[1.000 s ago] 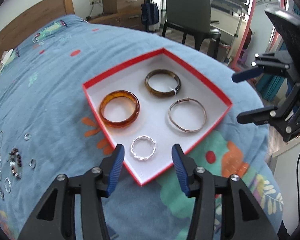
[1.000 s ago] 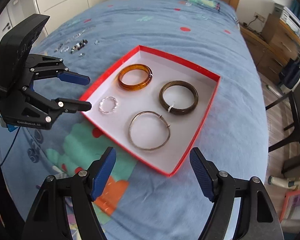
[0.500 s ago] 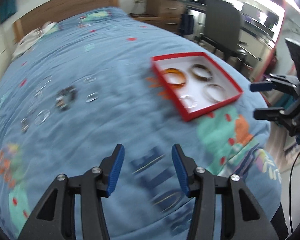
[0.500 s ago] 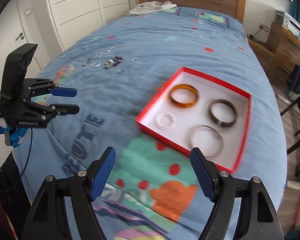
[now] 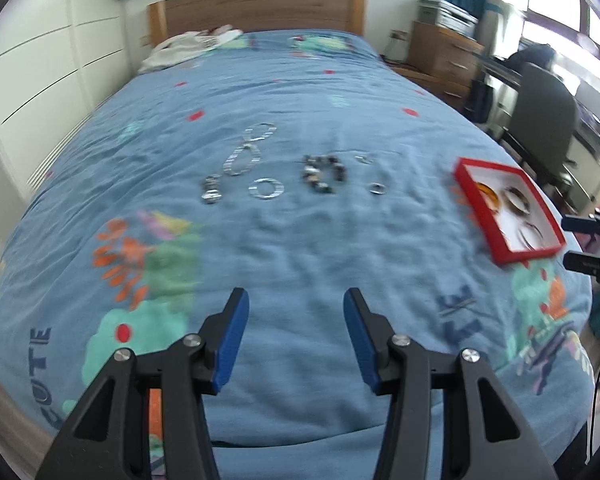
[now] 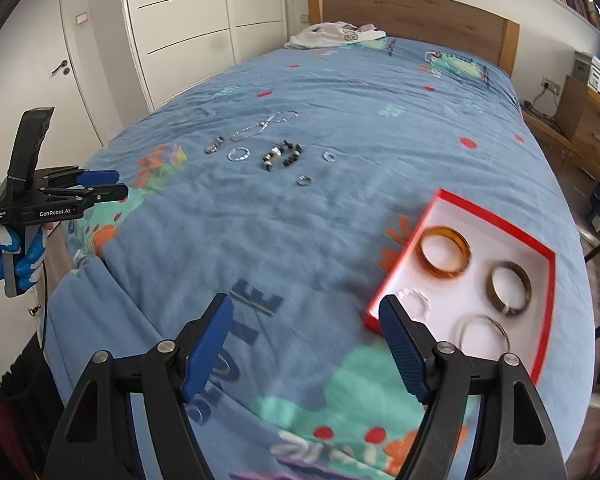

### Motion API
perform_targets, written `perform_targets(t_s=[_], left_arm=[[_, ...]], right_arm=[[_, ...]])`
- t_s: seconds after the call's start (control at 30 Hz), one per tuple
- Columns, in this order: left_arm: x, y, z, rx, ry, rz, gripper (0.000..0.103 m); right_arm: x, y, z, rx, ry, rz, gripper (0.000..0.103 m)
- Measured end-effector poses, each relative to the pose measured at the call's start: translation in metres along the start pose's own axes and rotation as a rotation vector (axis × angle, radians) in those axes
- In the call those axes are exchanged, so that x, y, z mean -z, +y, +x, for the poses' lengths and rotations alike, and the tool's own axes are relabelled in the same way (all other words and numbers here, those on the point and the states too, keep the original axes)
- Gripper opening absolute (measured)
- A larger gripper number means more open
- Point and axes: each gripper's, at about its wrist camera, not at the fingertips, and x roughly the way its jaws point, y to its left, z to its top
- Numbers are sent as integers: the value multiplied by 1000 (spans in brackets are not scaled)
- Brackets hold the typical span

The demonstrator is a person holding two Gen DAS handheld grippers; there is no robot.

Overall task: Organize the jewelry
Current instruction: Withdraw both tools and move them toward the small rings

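Bed: blue printed quilt [image 6: 340, 208] under everything, soft and rumpled, so small pieces sink a little into it.
Box: red-rimmed box [image 6: 496, 220] near the quilt's right edge, with four bangles in it, amber bangle [image 6: 445, 253] at the back.
Loose pieces: a row mid-quilt, well apart from the box: chain [image 5: 250, 148], flat ring [image 5: 266, 189], bead bracelet [image 5: 324, 174], small ring [image 5: 377, 188].
Handling, chain: light and limp by the look of it; likely to drape and slide, best pinched at a bunched part.
Handling, bead bracelet: probably floppy, beads slippery; take it across one side of the loop.
Handling, rings: tiny, stiff, smooth; pinch across the band and press slightly into the quilt.
Left gripper [image 5: 296, 328]: jaws apart, nothing between them, above bare quilt short of the row.
Right gripper [image 6: 306, 344]: jaws wide but closing, nothing between them, hovering just beside the box's near corner, touching nothing.
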Motion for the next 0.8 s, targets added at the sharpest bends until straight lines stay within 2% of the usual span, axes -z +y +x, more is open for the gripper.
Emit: perform_targets(t_s=[0.2, 0.37, 0.57, 0.8], left_arm=[[-5, 41, 6, -63, -10, -82, 47], [-10, 63, 23, -81, -3, -129, 47], [-19, 67, 51, -72, 17, -143, 47], [-40, 57, 101, -40, 51, -121, 47]], right_arm=[[-25, 12, 23, -13, -10, -1, 67], [-44, 13, 47, -20, -11, 8, 60], [-63, 9, 83, -20, -8, 33, 55], [-82, 6, 136, -27, 26, 48, 51]])
